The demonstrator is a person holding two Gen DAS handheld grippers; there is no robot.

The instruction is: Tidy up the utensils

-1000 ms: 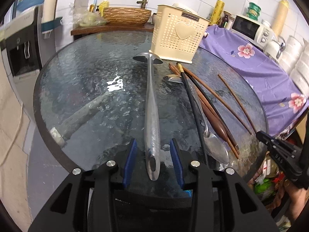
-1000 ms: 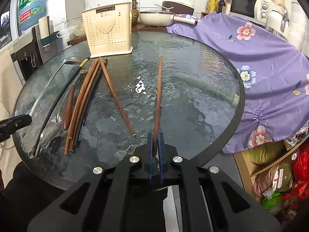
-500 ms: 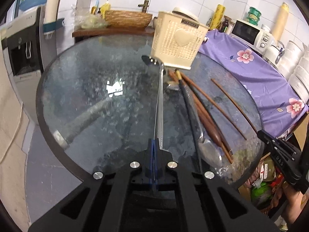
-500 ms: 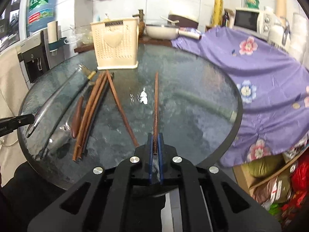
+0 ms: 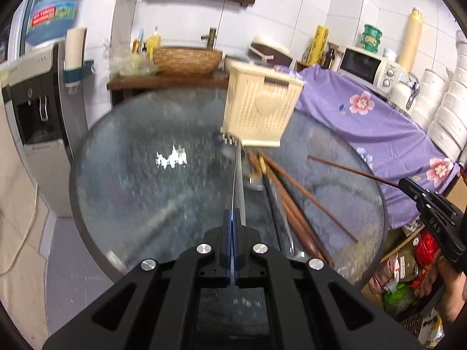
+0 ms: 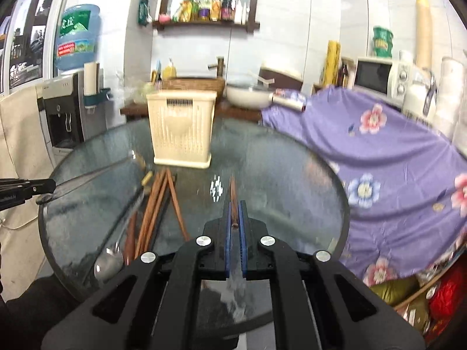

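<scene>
Barely begun — the left gripper [image 5: 232,218] is clamped on a metal fork [image 5: 238,175] and the right gripper [image 6: 234,213] on one chopstick [image 6: 233,192], both clear of the glass table [image 6: 277,160], while the remaining utensils [image 6: 151,204] lie near the cream holder [image 6: 181,128].

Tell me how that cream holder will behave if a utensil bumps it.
The holder is tall on a narrow base, so it may well tip. Its perforated plastic walls suggest it is light, and it seems to hold nothing to weigh it down. On the smooth glass table it would probably slide before anything stops it.
</scene>
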